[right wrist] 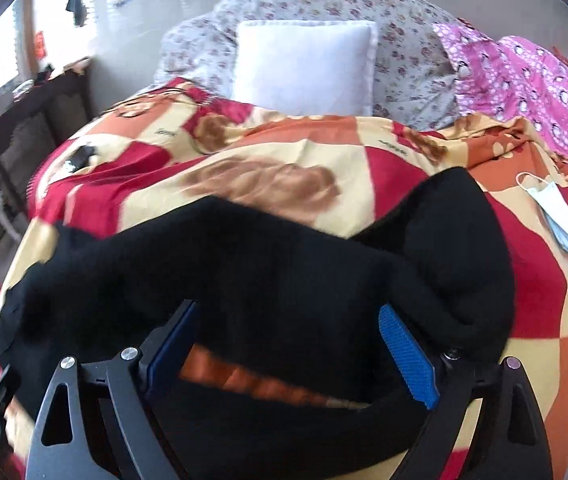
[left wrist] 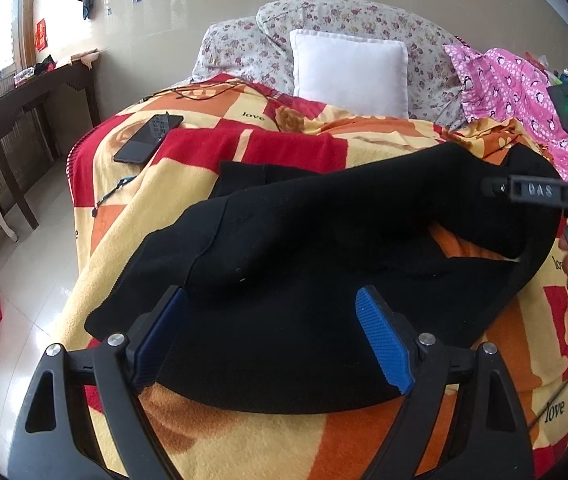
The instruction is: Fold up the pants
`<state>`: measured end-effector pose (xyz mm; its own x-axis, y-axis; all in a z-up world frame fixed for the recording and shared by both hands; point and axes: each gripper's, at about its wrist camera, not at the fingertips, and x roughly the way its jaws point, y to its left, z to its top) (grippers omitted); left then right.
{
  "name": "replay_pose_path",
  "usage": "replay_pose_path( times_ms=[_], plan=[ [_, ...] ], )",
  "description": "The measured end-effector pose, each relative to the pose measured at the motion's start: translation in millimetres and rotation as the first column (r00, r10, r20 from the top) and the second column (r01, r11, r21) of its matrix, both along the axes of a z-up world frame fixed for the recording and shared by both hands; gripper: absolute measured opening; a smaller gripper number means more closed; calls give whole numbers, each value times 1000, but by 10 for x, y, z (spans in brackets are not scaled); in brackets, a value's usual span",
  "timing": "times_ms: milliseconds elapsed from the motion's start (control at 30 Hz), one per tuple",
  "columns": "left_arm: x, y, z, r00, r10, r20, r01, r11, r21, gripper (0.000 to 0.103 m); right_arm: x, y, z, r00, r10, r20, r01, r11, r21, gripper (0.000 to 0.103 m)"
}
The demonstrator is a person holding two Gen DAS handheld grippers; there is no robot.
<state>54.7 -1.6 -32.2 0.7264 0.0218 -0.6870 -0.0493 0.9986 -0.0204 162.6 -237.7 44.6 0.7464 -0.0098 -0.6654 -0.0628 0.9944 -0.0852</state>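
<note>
Broadly, the black pants [left wrist: 284, 280] lie rumpled across the near edge of the bed's patterned blanket [left wrist: 212, 160], one part draped up toward the right gripper [right wrist: 290, 346]. Both it and the left gripper [left wrist: 272, 332] hover over the fabric, blue fingers spread apart. A phone [left wrist: 149, 137] lies near the blanket's left edge, a face mask [right wrist: 560, 216] near its right edge.

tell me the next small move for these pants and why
Probably close the left tongs on the near edge of the black pants. Both tongs are open, and the pants lie bunched on the blanket, with a raised hump by the right tongs.
</note>
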Motion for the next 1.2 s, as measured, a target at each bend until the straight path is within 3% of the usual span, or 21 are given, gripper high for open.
replay_pose_path(
  times_ms=[100, 167, 300, 500, 633, 733, 1033, 1200],
  plan=[
    [-4, 45, -15, 1000, 5, -11, -5, 1000, -5, 86, 79, -121, 6, 1000, -15, -16, 16, 999, 42, 89],
    [-40, 93, 4, 1000, 12, -7, -12, 1000, -10, 86, -113, -215, 98, 1000, 20, 1, -20, 996, 83, 89],
    [-137, 209, 57, 1000, 28, 5, -27, 999, -34, 86, -525, -406, 128, 1000, 17, 11, -18, 998, 53, 89],
    [-285, 395, 56, 999, 54, -9, -54, 997, -53, 86, -1029, -791, -120, 997, -76, -22, 77, 996, 46, 90],
    [-357, 506, 11, 997, 69, -29, -71, 995, -71, 86, -1297, -1163, -260, 985, -169, -37, 172, 979, 106, 90],
    [-415, 601, -26, 995, 91, -42, -94, 992, -86, 86, -1442, -1291, -268, 983, -181, -28, 183, 974, 131, 90],
    [-431, 840, -211, 983, 145, -113, -169, 955, -244, 86, -1497, -1537, -556, 969, -231, -84, 244, 943, 226, 90],
    [-256, 768, -243, 983, 140, -122, -170, 944, -283, 86, -1356, -1680, -656, 966, -252, -53, 257, 922, 291, 91]
  ],
)
